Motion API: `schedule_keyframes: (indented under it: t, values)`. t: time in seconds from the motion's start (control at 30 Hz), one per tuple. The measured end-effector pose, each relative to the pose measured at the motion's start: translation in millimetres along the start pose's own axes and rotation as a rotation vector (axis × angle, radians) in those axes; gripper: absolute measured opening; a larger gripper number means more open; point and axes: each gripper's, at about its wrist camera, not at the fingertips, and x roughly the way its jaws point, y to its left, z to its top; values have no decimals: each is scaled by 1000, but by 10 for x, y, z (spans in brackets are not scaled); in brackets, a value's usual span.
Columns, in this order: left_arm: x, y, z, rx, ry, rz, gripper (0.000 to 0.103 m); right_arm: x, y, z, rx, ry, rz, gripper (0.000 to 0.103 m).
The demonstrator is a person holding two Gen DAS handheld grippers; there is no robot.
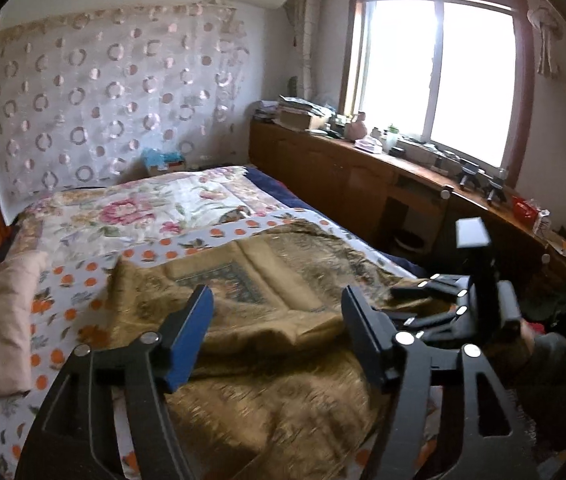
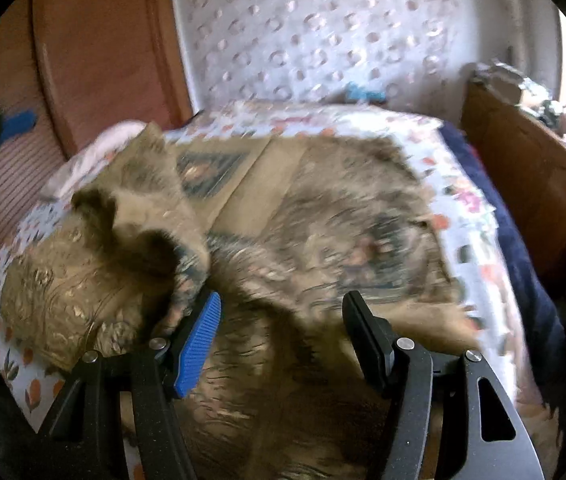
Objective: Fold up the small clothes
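A golden-brown patterned cloth (image 1: pixel 283 360) lies spread across the bed, creased, with a square motif near its middle. In the right wrist view the same cloth (image 2: pixel 323 220) is blurred, and its left part is bunched up and turned over on itself. My left gripper (image 1: pixel 277 300) hovers just above the cloth, jaws wide, nothing between the blue pads. My right gripper (image 2: pixel 283 304) is also open over the near part of the cloth. From the left wrist it shows as the right gripper (image 1: pixel 407 304) at the cloth's right edge, held by a dark-sleeved hand (image 1: pixel 555 360).
A white sheet with orange dots (image 1: pixel 83 272) and a floral quilt (image 1: pixel 143 208) cover the bed. A pink folded blanket (image 1: pixel 7 320) lies at its left edge. A cluttered wooden cabinet (image 1: pixel 343 176) runs along the right under the window. A wooden headboard (image 2: pixel 103 60) stands at the left.
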Motion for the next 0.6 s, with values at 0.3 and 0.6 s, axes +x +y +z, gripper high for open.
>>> schedule_keyframes:
  t: [0.3,0.6]
  values:
    - [-117,239,-208,-44,-2,77,70,-285,-39,76,15,-57,-16,65]
    - [-61,402,-366,-76,22,111,70,-100,345,125,-79,0,99,65]
